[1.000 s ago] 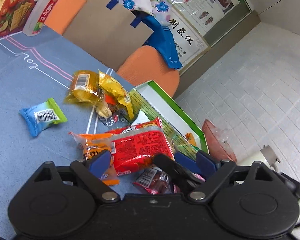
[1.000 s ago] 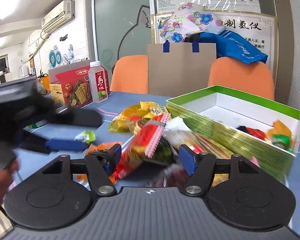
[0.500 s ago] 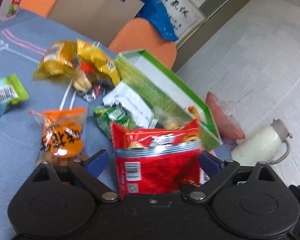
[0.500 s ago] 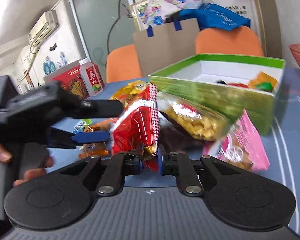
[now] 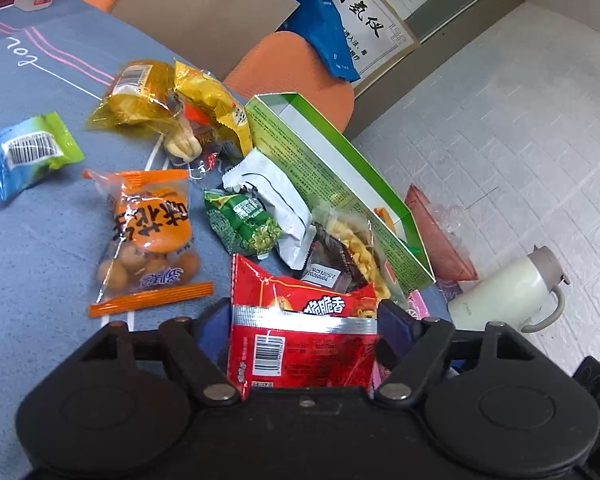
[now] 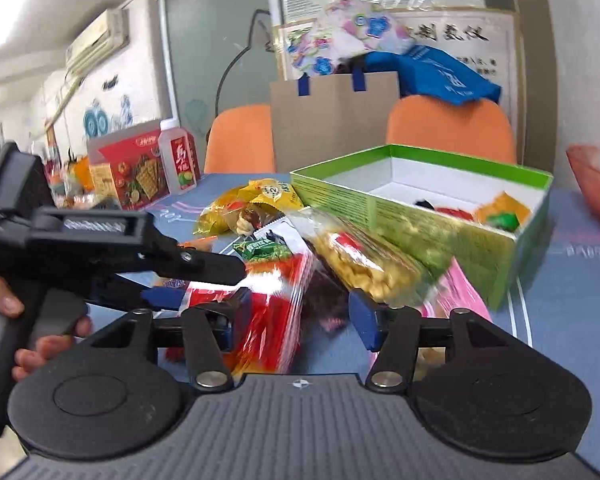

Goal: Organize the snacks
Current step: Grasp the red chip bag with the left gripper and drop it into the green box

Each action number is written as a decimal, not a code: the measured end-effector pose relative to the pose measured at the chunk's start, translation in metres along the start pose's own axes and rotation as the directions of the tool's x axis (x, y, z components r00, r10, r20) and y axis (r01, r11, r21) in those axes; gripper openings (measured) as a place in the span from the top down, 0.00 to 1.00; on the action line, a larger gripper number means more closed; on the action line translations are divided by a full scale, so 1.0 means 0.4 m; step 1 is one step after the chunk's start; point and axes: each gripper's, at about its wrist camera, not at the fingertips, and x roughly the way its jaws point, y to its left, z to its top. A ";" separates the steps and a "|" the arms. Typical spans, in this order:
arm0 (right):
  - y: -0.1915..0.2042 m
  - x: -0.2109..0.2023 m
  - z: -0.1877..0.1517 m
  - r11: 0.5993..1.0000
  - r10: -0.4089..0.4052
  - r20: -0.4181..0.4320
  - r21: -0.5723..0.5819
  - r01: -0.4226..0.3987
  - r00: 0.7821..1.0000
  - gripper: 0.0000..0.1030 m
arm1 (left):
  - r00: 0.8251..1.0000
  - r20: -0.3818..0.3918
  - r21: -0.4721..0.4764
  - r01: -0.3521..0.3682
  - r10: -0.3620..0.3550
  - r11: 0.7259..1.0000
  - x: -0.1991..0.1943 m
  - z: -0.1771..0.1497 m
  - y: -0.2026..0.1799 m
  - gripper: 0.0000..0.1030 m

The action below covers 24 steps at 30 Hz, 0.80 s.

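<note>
A red snack packet (image 5: 300,332) stands between the fingers of my left gripper (image 5: 304,320), whose jaws are wide apart beside its edges. It also shows in the right wrist view (image 6: 276,304). My right gripper (image 6: 300,312) is open, with the red packet against its left finger. The left gripper (image 6: 204,276) shows there too, reaching in from the left. The green box (image 6: 420,216) with a white inside holds a few snacks at its right end. Loose snacks lie by it: an orange bag (image 5: 148,236), a green packet (image 5: 244,224), a white packet (image 5: 272,192).
A blue-green packet (image 5: 24,152) and yellow bags (image 5: 164,100) lie on the blue tablecloth (image 5: 40,240). A pink packet (image 6: 456,300) lies at the box's near corner. A red carton (image 6: 132,168) and a bottle (image 6: 178,160) stand at the back left. A white kettle (image 5: 508,288) stands off the table.
My right gripper was shut on the red packet and has opened, letting it go. The packet now stands between my left gripper's open fingers. Both grippers have shifted a little.
</note>
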 end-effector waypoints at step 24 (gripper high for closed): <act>0.044 -0.085 0.032 0.995 0.094 0.042 -0.026 -0.093 0.995 0.59 | 0.996 0.074 0.192 0.037 -0.052 0.981 -0.082 0.023 -0.134 0.49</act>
